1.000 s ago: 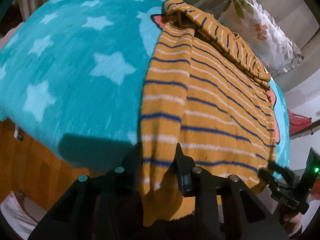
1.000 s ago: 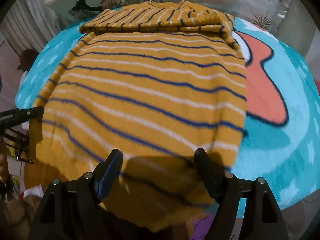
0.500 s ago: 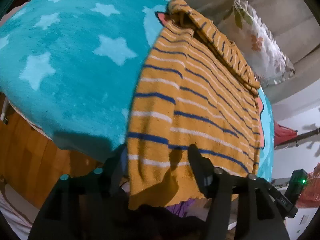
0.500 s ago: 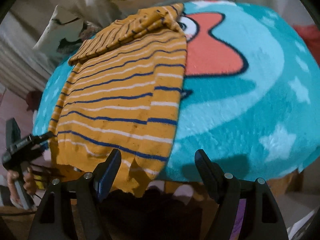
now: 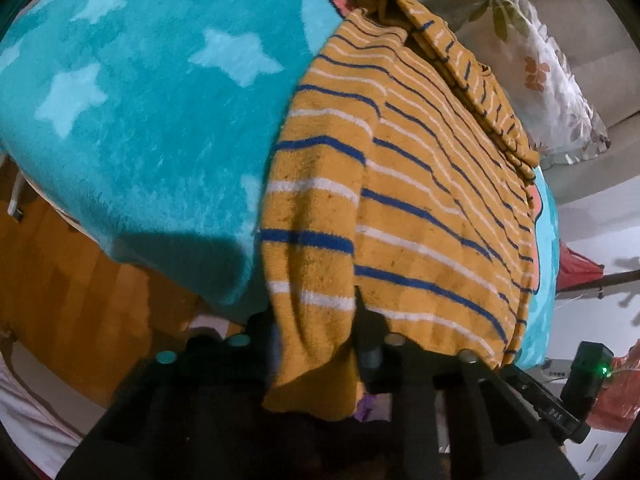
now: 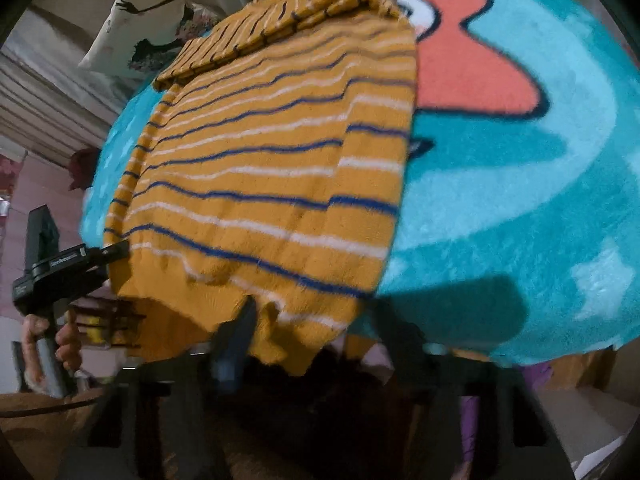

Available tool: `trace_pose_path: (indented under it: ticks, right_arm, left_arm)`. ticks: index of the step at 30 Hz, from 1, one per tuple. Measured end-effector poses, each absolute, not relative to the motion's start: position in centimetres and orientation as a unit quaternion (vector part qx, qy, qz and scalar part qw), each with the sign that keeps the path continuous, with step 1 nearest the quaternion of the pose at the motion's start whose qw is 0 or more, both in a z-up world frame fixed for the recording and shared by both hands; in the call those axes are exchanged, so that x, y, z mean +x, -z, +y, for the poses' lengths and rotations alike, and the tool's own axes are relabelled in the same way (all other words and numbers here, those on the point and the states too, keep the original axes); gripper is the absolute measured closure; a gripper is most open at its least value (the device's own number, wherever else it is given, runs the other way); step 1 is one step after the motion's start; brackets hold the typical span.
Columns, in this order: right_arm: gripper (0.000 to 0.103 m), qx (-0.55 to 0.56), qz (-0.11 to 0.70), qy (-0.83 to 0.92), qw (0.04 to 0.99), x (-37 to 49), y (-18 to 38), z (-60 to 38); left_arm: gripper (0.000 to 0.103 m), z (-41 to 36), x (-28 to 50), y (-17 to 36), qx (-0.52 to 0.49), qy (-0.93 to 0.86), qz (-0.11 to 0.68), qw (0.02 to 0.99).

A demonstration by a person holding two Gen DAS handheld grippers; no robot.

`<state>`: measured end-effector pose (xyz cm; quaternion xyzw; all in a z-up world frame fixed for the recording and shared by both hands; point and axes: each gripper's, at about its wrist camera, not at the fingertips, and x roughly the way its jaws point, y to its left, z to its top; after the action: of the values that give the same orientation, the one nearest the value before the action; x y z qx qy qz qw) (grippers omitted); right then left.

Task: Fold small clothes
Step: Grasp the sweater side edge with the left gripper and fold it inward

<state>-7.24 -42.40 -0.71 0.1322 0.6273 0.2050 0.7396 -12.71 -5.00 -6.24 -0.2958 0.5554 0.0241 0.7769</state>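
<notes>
My sweater lies flat on the blue blanket, with its sleeves folded in and its top part already flipped over near the pillow. Its bottom edge hangs off the near side of the bed, and that is where both my grippers are.

I think a few things can go wrong here. The hem is thick and floppy. If one gripper bites only the top layer, the sweater can come open when I lift it. If one side slips out, the fold goes crooked. If I pull toward me and not up, the whole sweater can slide off the bed. The fluffy blanket may also get pinched and come up with it.

My left gripper has just been closing, and now its fingers sit close together, squeezing the hem at the left corner. The cloth bunches up between them and hangs down below, so I think that side is caught well.

My right gripper has just been closing too, but it is only partway shut. The right corner of the hem sits between its fingers. The picture is blurry, and I see a gap beside the far finger, so I do not think it is pinching yet. I can see the person's hand holding the left gripper off to the side.
</notes>
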Motion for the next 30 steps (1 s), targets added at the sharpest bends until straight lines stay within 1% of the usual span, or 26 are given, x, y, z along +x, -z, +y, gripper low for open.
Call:
trace_pose_path:
  ticks: [5, 7, 8, 9, 10, 12, 18, 22, 27, 30]
  right_arm:
    - [0.050, 0.176, 0.645, -0.214, 0.712, -7.1, 2.2, -43.0]
    - [0.050, 0.192, 0.648, -0.222, 0.703, -6.7, 2.6, -42.9]
    - [0.059, 0.199, 0.650, -0.227, 0.698, -6.5, 2.8, -42.6]
    - [0.082, 0.202, 0.652, -0.232, 0.693, -6.5, 2.9, -42.4]
    - [0.088, 0.203, 0.653, -0.239, 0.689, -6.5, 2.9, -42.2]
    - [0.091, 0.206, 0.650, -0.252, 0.687, -6.5, 2.2, -42.2]
    - [0.092, 0.226, 0.605, -0.293, 0.705, -5.1, -3.0, -42.7]
    - [0.092, 0.252, 0.566, -0.309, 0.721, -2.2, -6.2, -42.7]
    - [0.093, 0.282, 0.528, -0.302, 0.741, 3.9, -8.4, -42.3]
    - [0.093, 0.287, 0.506, -0.287, 0.761, 8.6, -9.8, -41.3]
  left_arm:
    - [0.081, -5.1, -12.5, 6.1, -0.289, -0.027, 0.559, 0.777]
    - [0.083, -5.0, -12.4, 6.1, -0.293, -0.029, 0.561, 0.774]
    - [0.085, -4.9, -12.4, 6.1, -0.296, -0.031, 0.561, 0.773]
    - [0.089, -4.7, -12.4, 6.0, -0.300, -0.033, 0.560, 0.772]
    - [0.091, -4.5, -12.5, 5.8, -0.305, -0.035, 0.558, 0.771]
    - [0.092, -4.1, -12.7, 5.1, -0.321, -0.033, 0.549, 0.771]
    - [0.093, -3.4, -12.0, 1.0, -0.346, -0.017, 0.507, 0.789]
    - [0.093, -2.4, -9.3, -1.9, -0.350, -0.008, 0.481, 0.804]
    - [0.093, -1.3, -2.4, -4.8, -0.344, 0.001, 0.456, 0.821]
    - [0.093, -1.7, 3.5, -6.5, -0.324, 0.013, 0.441, 0.837]
